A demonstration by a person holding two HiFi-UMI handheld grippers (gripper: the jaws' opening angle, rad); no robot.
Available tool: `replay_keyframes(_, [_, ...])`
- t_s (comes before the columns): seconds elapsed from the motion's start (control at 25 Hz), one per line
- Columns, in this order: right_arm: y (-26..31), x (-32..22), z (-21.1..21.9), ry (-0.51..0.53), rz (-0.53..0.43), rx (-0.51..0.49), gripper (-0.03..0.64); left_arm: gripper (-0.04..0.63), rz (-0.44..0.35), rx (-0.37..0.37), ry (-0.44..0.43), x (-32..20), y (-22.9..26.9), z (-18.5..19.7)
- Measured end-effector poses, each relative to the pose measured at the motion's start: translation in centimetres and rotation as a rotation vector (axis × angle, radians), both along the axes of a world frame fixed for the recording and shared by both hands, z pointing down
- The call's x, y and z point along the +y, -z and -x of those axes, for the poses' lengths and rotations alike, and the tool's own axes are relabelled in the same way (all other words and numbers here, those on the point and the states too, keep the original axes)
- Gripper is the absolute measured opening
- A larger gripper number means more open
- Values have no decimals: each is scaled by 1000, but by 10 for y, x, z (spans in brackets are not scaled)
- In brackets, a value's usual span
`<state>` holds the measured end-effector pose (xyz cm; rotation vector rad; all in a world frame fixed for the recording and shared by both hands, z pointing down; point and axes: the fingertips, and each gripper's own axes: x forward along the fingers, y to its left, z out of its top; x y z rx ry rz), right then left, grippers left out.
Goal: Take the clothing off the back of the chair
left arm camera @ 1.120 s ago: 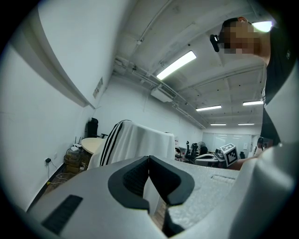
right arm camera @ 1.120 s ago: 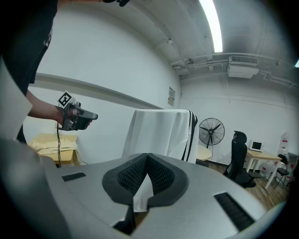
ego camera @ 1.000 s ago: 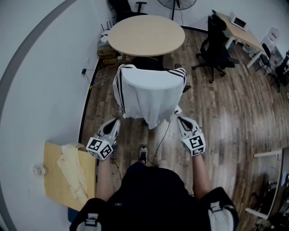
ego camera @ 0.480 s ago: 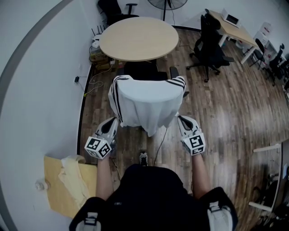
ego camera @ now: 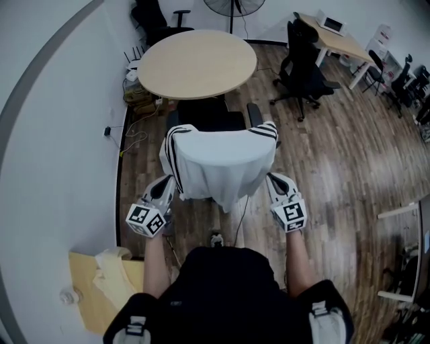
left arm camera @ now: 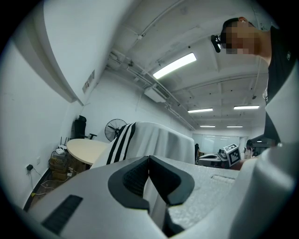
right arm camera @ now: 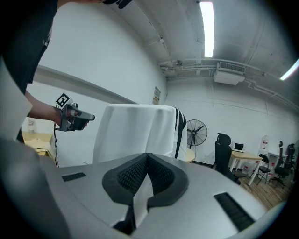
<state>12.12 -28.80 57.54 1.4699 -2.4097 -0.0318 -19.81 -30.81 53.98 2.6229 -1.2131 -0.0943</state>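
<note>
A white garment with black stripes (ego camera: 218,158) hangs over the back of a black chair (ego camera: 205,115) right in front of me. My left gripper (ego camera: 166,183) is shut and empty beside the garment's lower left edge. My right gripper (ego camera: 274,180) is shut and empty beside its lower right edge. Neither touches the cloth. In the left gripper view the garment (left arm camera: 154,137) rises just beyond the shut left gripper (left arm camera: 148,161). In the right gripper view the garment (right arm camera: 133,130) stands close ahead of the right gripper (right arm camera: 147,158), with the left gripper (right arm camera: 74,116) beyond.
A round wooden table (ego camera: 197,64) stands just behind the chair. A fan (ego camera: 232,7), a black office chair (ego camera: 299,57) and a desk (ego camera: 336,40) are at the back. A cardboard box with yellow cloth (ego camera: 111,295) lies by the curved wall on my left. Cables cross the floor.
Both grippers have come forward to the chair and now flank the hanging garment. The cardboard box has slid back toward my left side. Both jaws stayed shut.
</note>
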Motion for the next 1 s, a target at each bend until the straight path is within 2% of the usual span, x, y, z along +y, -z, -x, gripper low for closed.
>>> replay_keyframes(0.6, [-9, 10, -5, -111, 8, 6, -6, 2, 0, 0, -72, -23, -10, 8])
replay_keyframes(1.0, [4, -6, -14, -113, -18, 26, -6, 2, -18, 11, -42, -35, -2, 11])
